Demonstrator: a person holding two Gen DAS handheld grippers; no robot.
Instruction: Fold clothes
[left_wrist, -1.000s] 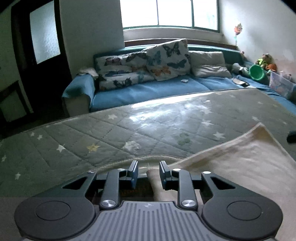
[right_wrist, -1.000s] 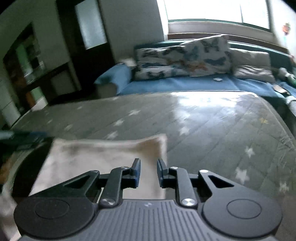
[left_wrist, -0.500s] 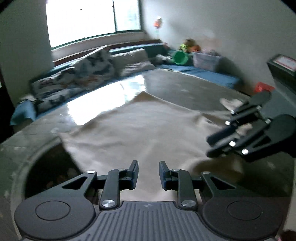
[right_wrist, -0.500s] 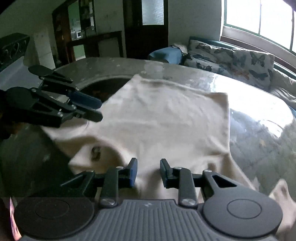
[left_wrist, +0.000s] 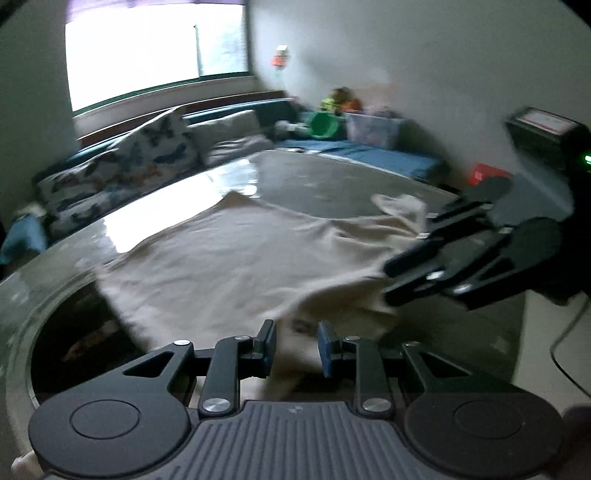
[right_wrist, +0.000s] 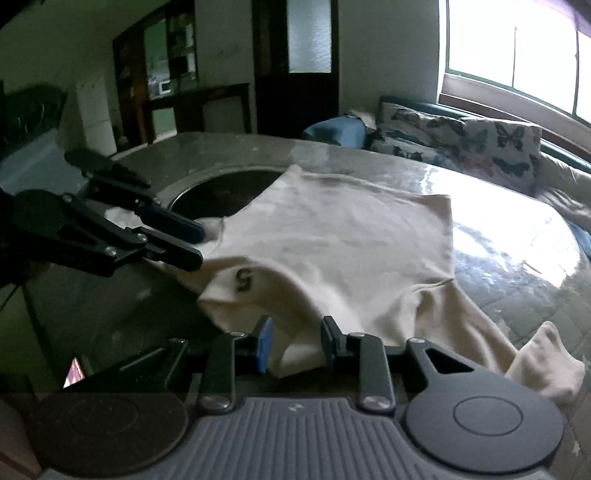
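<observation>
One shirt (right_wrist: 351, 240), cream, long-sleeved, spread face-up across the grey star-print table (right_wrist: 517, 240) — hem end far off toward the window side, neck end nearest, drooping past the table's near edge. One corner of the body laid over the dark round hole (right_wrist: 221, 192) in the tabletop. One sleeve (right_wrist: 535, 362) trailing loose and crumpled on the right, its cuff near the table edge. Small dark "5" mark (right_wrist: 242, 278) just inside the neckline. Left gripper (left_wrist: 293, 343): at the left shoulder, jaws narrowly parted and closed on a bunch of shirt cloth, the fabric drawn up toward the tips. Right gripper (right_wrist: 295, 345): at the right shoulder, jaws just lately opening, a fold of the shirt between them; pinching or merely straddling, not to be told from these views. Neckline sagging in a shallow curve between the two tools. Step in hand, as judged: the laying-out and smoothing of the shirt, near its end, with no fold made yet. Next move, as judged: a firm pinch on both shoulders, a light pull toward the near edge to flatten the body, then release and a fresh pinch on the loose sleeve and one side seam — that side carried inward over the chest. Care needed over the hole, where unsupported cloth may sag and spoil a straight fold line.
</observation>
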